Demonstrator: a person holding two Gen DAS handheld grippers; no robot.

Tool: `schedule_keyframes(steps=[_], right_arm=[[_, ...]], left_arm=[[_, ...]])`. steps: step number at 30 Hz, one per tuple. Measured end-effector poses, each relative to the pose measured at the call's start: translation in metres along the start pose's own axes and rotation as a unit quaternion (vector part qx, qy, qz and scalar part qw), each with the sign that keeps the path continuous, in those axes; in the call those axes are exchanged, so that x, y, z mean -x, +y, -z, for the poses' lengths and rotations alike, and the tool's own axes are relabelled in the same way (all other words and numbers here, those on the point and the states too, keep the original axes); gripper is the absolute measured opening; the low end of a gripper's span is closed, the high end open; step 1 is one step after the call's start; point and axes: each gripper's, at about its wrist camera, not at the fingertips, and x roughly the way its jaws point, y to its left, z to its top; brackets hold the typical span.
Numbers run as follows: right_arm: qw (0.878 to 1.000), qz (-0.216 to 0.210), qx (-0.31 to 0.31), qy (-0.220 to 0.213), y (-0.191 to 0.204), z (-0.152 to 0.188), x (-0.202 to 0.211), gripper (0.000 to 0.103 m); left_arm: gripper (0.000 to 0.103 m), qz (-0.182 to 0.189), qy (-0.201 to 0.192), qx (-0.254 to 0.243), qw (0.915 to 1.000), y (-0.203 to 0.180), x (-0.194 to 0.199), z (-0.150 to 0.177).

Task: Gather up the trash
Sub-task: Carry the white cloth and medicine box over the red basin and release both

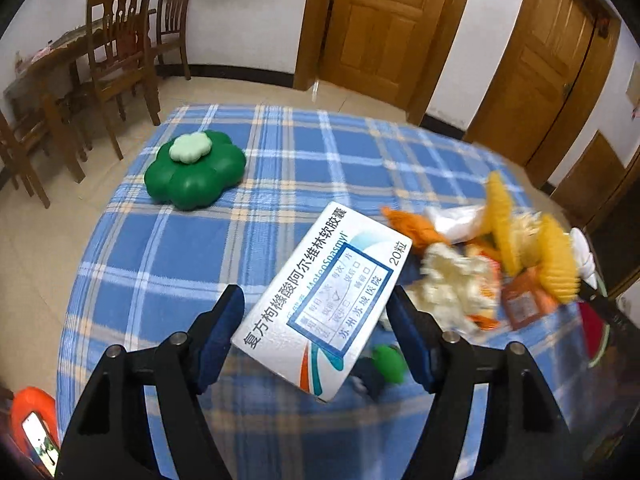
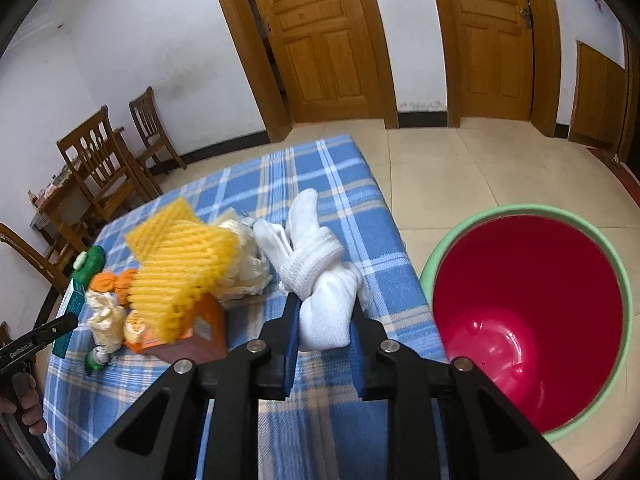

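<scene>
My left gripper point(image 1: 316, 300) is shut on a white medicine box point(image 1: 324, 300) with blue print, held tilted above the blue plaid table point(image 1: 160, 248). My right gripper point(image 2: 326, 312) is shut on a rolled white sock bundle point(image 2: 320, 276) over the table's right edge. A trash pile lies between them: yellow foam netting point(image 2: 180, 256), crumpled tissue point(image 1: 452, 280), orange peel point(image 1: 412, 228), an orange packet point(image 2: 200, 332). A red bucket with a green rim point(image 2: 532, 320) stands on the floor to the right.
A green flower-shaped case point(image 1: 196, 170) lies at the table's far left. A small green item point(image 1: 388, 362) lies under the box. Wooden chairs point(image 1: 116, 52) and a table stand by the left wall. Wooden doors point(image 2: 320, 40) are behind. An orange object point(image 1: 32, 428) is at lower left.
</scene>
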Motion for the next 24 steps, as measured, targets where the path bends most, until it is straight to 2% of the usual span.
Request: schedule_keyframes(steps=[7, 11, 15, 24], right_arm=[[0.999, 0.009, -0.032, -0.026, -0.015, 0.008, 0.038, 0.024], [0.997, 0.027, -0.056, -0.036, -0.033, 0.013, 0.057, 0.024], [0.995, 0.050, -0.080, -0.042, -0.055, 0.016, 0.070, 0.024], [0.985, 0.100, -0.132, -0.040, -0.107, 0.028, 0.077, 0.025]], left_arm=[[0.073, 0.043, -0.030, -0.024, 0.9983, -0.041, 0.035, -0.002], [0.073, 0.077, -0.032, -0.043, 0.9956, -0.072, 0.046, -0.004], [0.073, 0.104, -0.024, -0.062, 0.9924, -0.104, 0.046, -0.005], [0.073, 0.134, -0.011, -0.121, 0.9835, -0.180, 0.035, -0.003]])
